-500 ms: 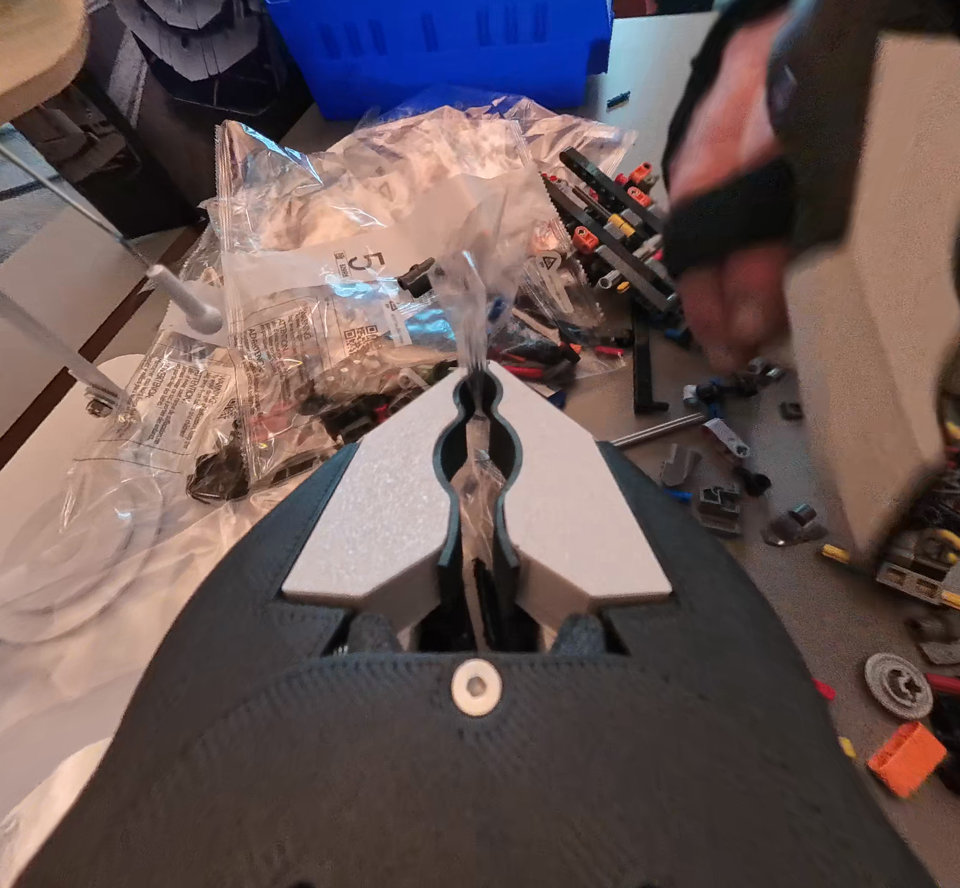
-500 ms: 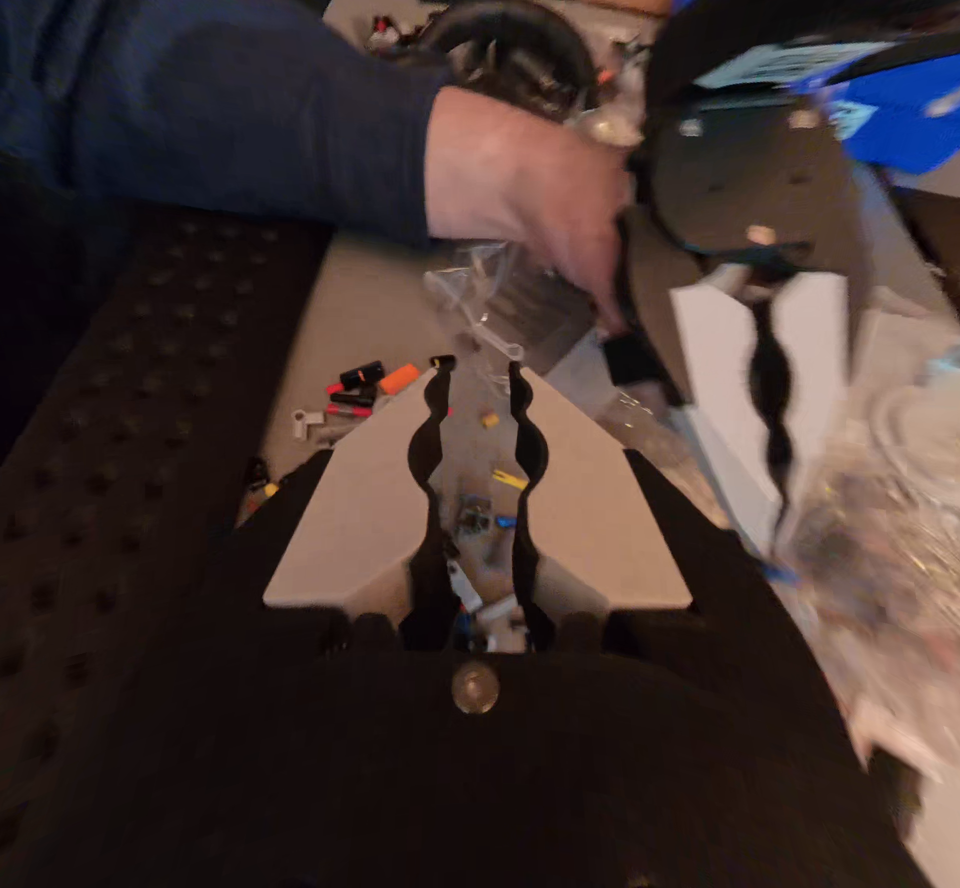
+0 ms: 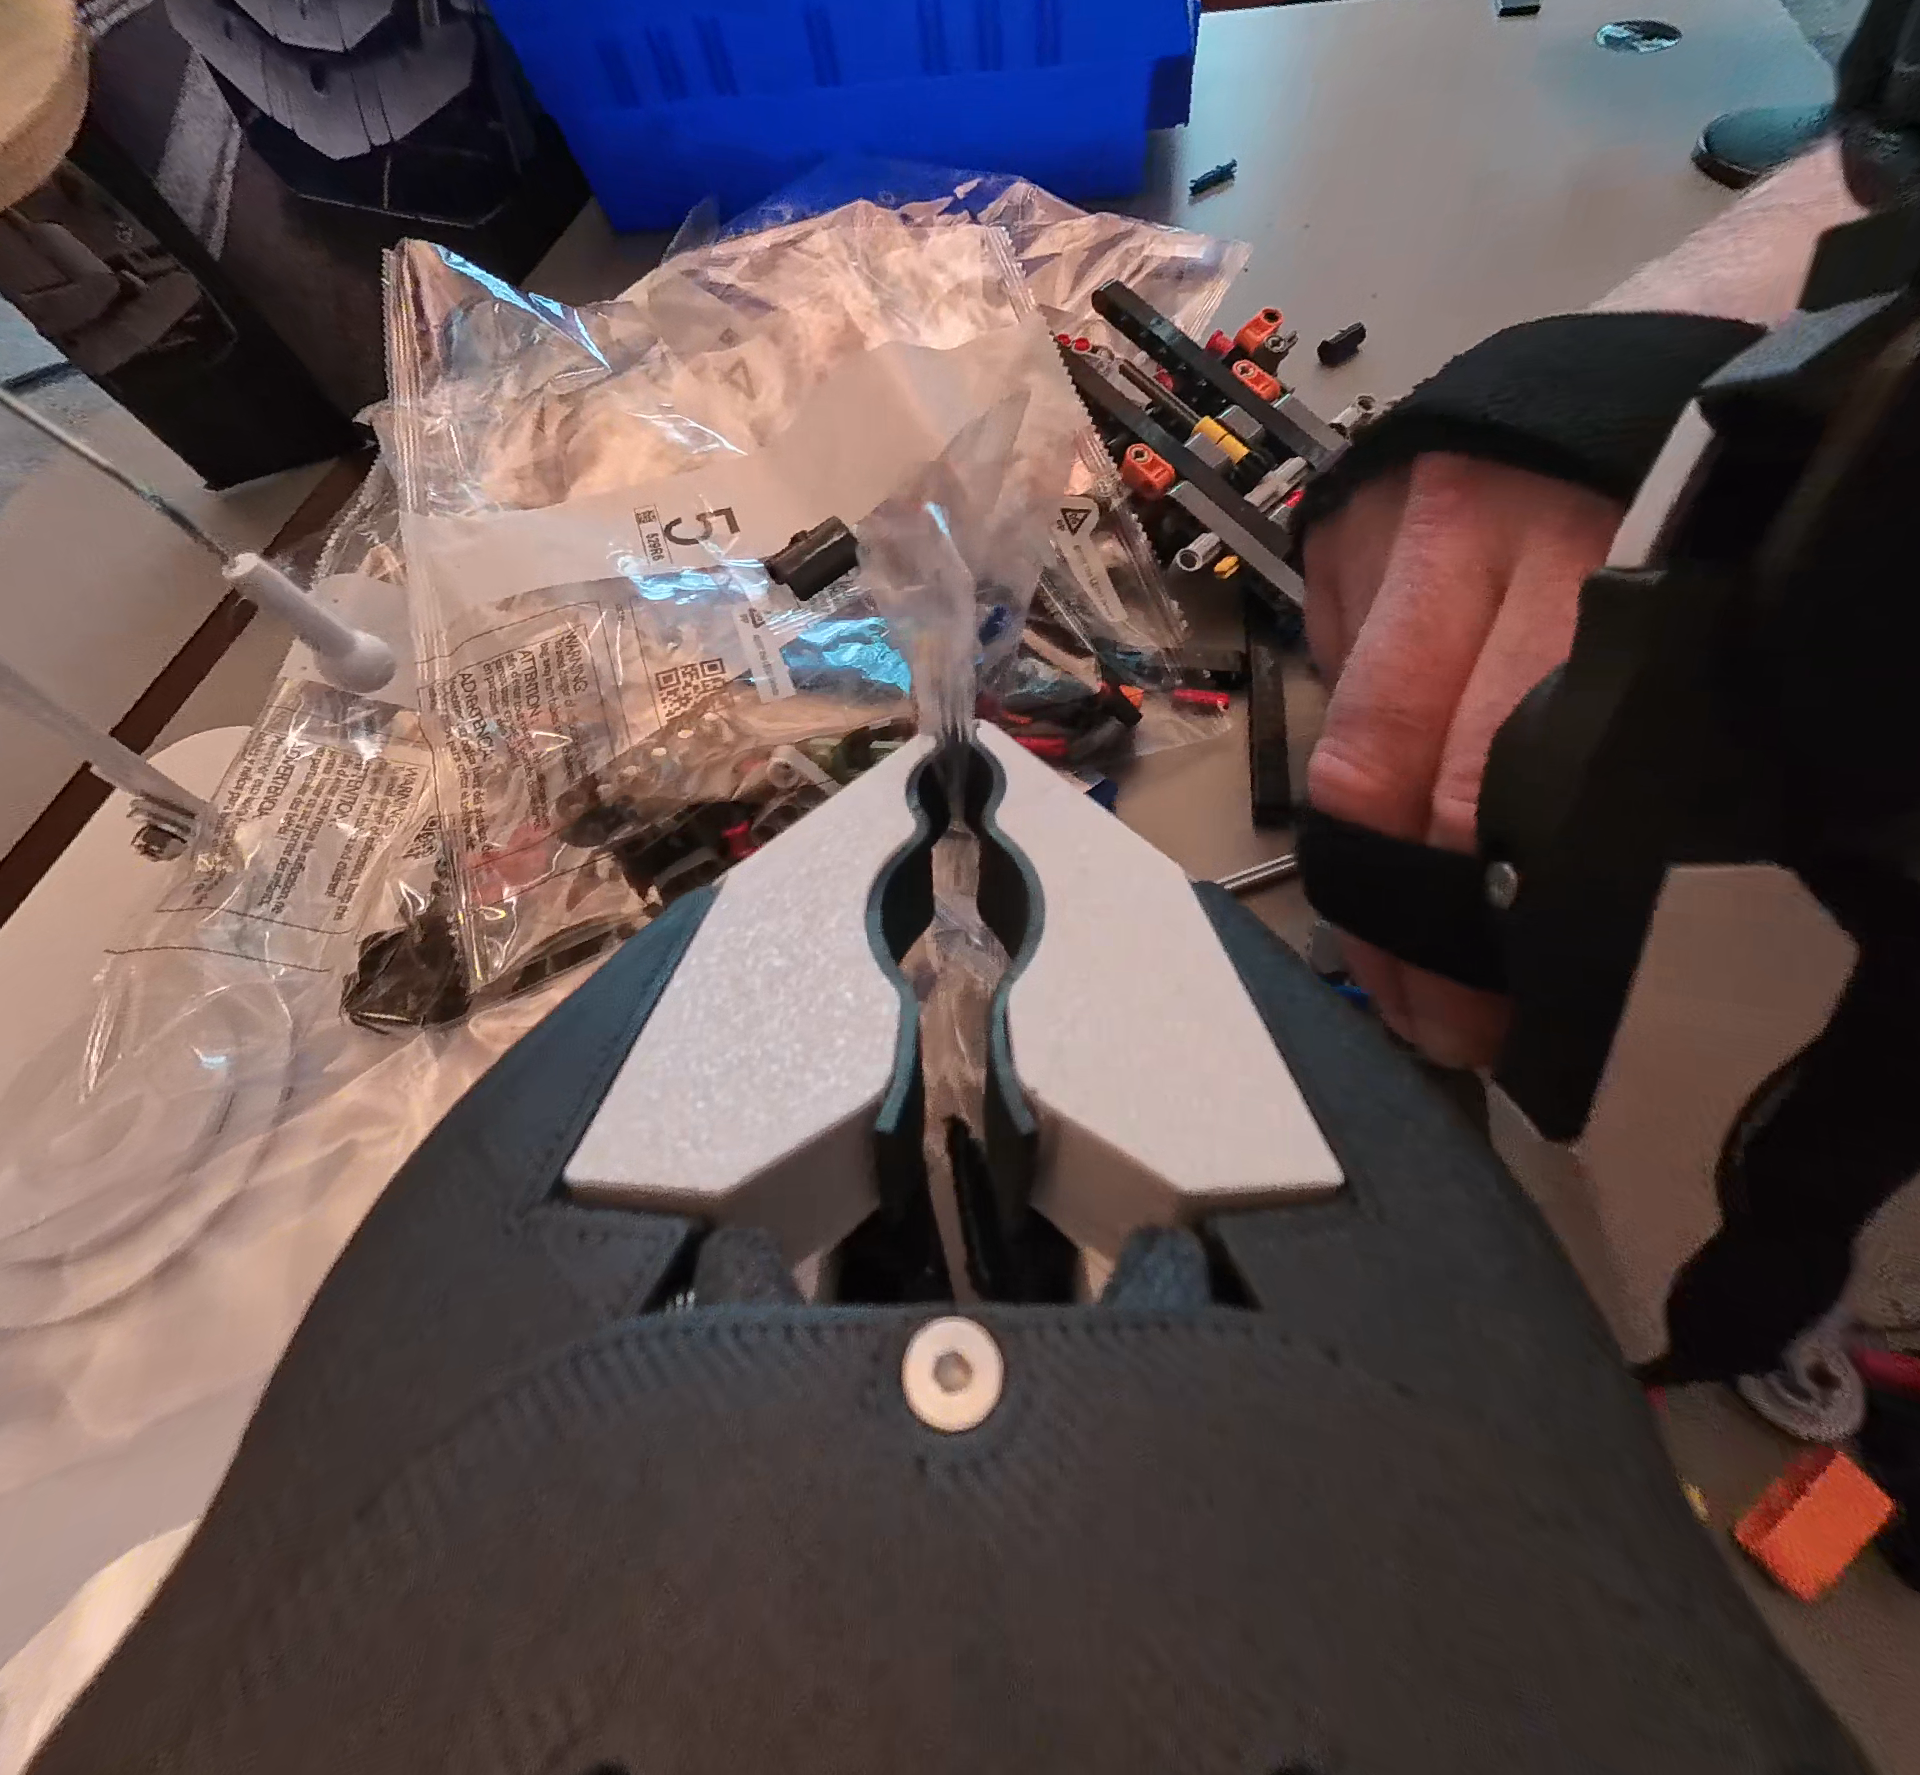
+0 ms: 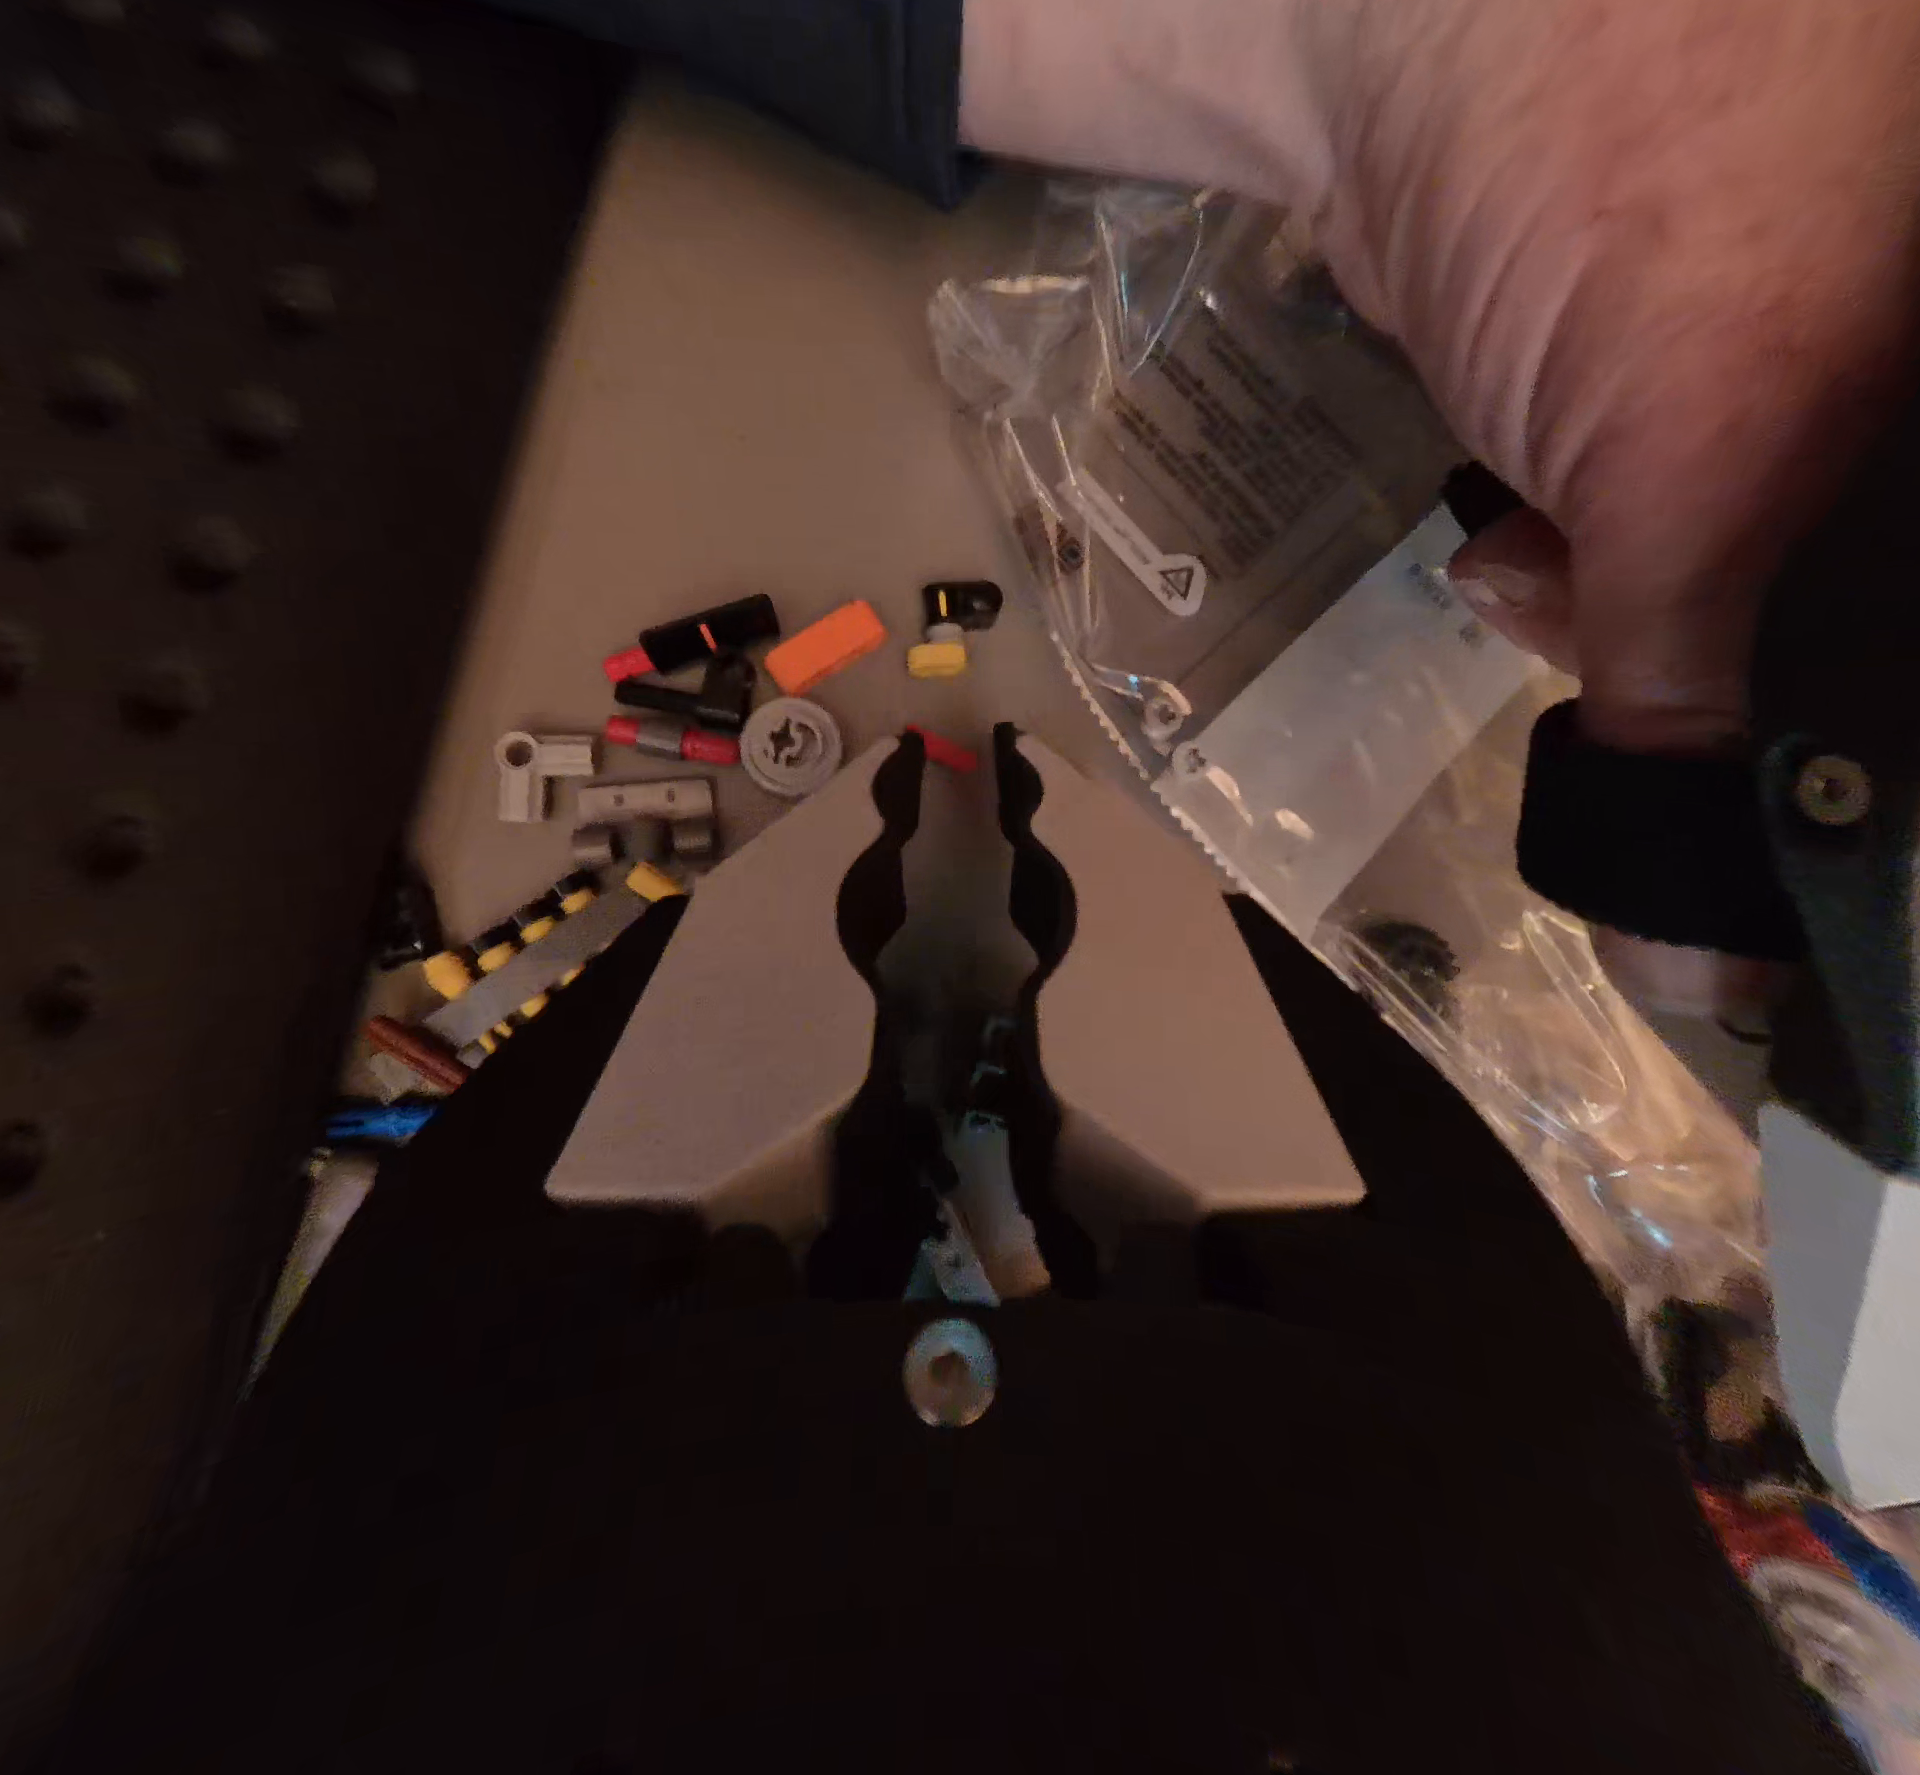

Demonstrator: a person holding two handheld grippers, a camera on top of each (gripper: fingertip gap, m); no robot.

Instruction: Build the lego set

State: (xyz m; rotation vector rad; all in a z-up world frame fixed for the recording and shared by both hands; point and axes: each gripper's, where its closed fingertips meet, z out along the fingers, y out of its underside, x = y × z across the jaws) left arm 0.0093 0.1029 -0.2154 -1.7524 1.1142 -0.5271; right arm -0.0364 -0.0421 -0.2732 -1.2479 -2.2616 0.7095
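Two grippers are working at bag-opening: the left gripper (image 3: pixel 954 757) is pinching a clear bag (image 3: pixel 940 582) tight, while the right gripper (image 4: pixel 956 751), parted and empty, is needing a grip opposite to tear it.

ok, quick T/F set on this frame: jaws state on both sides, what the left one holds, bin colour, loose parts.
1. The left gripper is shut on a clear plastic bag. True.
2. The right gripper has its jaws pressed together. False: they stand apart, empty.
3. The bin behind the bags is red. False: it is blue.
4. An orange piece lies loose on the table ahead of the right gripper. True.
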